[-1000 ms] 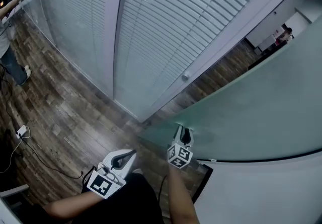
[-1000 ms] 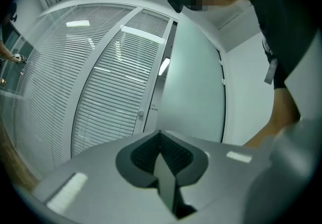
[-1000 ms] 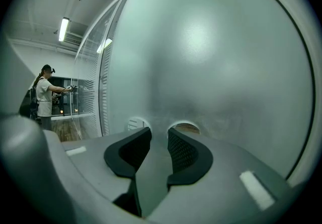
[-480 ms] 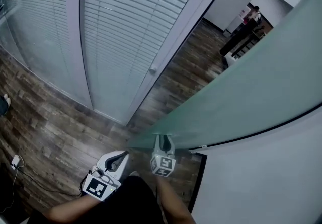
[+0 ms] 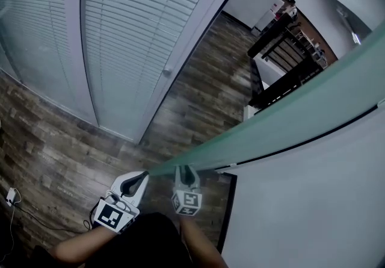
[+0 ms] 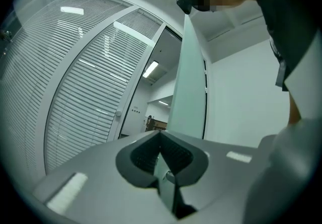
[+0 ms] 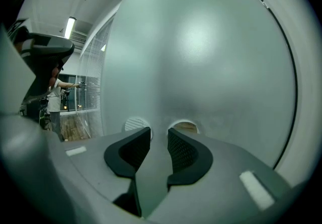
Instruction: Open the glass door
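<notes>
- Judged as mid-swing: drawing the glass door (image 5: 289, 113) open with the right tool (image 5: 185, 170).
- Found in the head view almost edge-on as a pale green band, rising from that tool up to the right and standing well off the white wall (image 5: 313, 200).
- Seen in the right gripper view filling the frame as frosted glass (image 7: 201, 57), with the right tool (image 7: 158, 140) part spread and pinching a pale strip of it; cannot tell whether a pull or the bare edge.
- Noted just behind the pads: two round openings (image 7: 137, 125) in the glass.
- Hold that pinch firm and square to the glass, so as not to slide off the smooth face.
- Pull along the arc about the hinge, never straight back; let the wrist follow the turn.
- Move steadily, without jerks, to spare the glass.
- Left tool (image 5: 139, 177): pressed together on nothing, as shown in the left gripper view (image 6: 161, 140); hanging just beside the right one, apart from the glass.
- Carry it clear of the swinging edge, ready to steady if needed.
- Mind feet on the wooden floor (image 5: 60, 140).
</notes>
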### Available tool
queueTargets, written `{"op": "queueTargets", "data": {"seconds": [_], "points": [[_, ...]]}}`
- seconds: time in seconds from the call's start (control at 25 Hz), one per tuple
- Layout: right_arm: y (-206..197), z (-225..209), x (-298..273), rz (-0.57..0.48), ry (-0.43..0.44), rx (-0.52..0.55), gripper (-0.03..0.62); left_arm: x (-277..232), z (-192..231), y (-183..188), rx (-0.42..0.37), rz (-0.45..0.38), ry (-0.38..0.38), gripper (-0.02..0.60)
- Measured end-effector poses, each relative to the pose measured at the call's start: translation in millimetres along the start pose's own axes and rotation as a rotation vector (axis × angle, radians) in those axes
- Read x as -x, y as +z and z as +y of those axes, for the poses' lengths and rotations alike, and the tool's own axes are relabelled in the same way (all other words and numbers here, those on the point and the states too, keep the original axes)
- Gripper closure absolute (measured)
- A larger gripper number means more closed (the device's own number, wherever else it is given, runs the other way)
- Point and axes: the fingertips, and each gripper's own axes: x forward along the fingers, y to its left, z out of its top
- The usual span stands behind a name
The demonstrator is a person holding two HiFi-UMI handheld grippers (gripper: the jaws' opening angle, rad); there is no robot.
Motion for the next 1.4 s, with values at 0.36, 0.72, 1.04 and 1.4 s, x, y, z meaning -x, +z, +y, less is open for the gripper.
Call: {"op": "queueTargets", "data": {"seconds": [0.36,0.72,1.04,1.4], "points": [[-5,2,34,0.016,0.053,0.013,0.482,18,-34,6,-0.008,-0.015,0.029,0.583],[-8,6,56,0.003,0.065,-0.012,0.487,59,-71,-8,-0.008,0.007,0.058,0.583],[-17,13,75,0.001,0.123,0.005,0.488,106,-88,-6,-0.026,-0.012,0.044,0.583],[-18,8,108,0.031,0.17,0.016,0.49,145,-133,0,-0.099,0.0,0.01,0.583]]}}
